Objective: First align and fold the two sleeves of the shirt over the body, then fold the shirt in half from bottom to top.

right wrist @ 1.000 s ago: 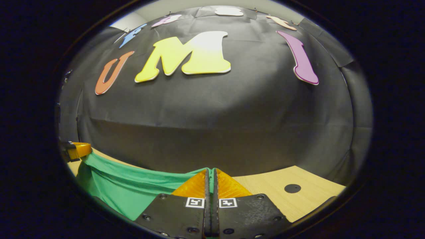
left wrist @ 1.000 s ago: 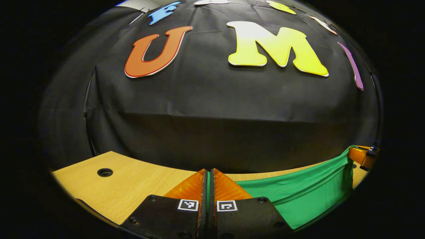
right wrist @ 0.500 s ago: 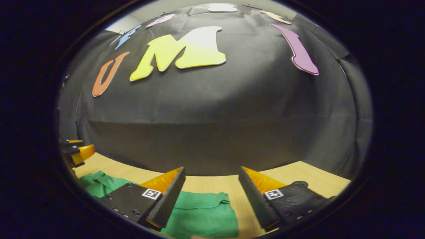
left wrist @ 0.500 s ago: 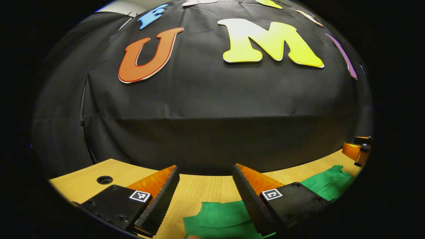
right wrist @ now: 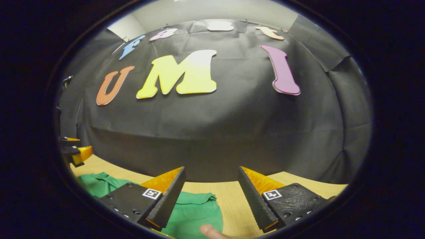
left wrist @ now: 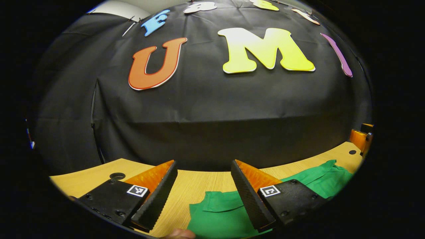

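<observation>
Both tools wide open, holding nothing.
Left tool and right tool above green shirt, lying rumpled on desk.

In the left gripper view the left tool points forward and level, its two fingers spread wide apart with nothing between them. At the far right edge of that view part of the other tool shows, too little to tell its state. A fingertip shows at the bottom edge. In the right gripper view the right tool also has its fingers wide apart and bare, and a fingertip shows below the gap
</observation>
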Available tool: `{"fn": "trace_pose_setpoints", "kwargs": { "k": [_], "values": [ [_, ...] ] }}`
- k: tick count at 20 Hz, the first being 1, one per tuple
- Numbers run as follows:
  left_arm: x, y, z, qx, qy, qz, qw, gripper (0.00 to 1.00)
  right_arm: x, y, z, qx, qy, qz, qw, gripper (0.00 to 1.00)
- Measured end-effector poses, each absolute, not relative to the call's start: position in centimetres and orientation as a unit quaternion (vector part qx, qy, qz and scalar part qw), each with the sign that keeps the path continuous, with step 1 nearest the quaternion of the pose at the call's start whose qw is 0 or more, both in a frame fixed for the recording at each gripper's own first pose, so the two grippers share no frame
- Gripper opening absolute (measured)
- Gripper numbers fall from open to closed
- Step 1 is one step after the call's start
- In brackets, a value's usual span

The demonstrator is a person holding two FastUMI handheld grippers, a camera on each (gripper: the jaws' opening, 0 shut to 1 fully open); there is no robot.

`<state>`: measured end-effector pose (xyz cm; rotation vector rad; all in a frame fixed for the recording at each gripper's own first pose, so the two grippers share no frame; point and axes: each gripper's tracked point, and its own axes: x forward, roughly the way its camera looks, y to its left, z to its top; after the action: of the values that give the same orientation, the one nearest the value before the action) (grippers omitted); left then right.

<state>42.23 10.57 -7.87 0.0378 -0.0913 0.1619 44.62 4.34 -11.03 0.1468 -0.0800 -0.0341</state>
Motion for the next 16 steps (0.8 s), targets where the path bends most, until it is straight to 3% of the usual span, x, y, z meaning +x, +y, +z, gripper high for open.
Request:
{"fn": "trace_pose_setpoints", "kwargs": {
  "k": [8,16],
  "values": [
    [34.3,11.2,-9.0,0.022,-0.036,0.106,0.993,1.0,36.8,3.9,-10.8,0.076,-0.051,-0.014,0.996,0.95],
    [24.7,9.9,-9.1,-0.049,-0.045,0.085,0.994,1.0,27.4,3.8,-10.6,0.065,-0.052,0.003,0.997,0.95]
  ]
}}
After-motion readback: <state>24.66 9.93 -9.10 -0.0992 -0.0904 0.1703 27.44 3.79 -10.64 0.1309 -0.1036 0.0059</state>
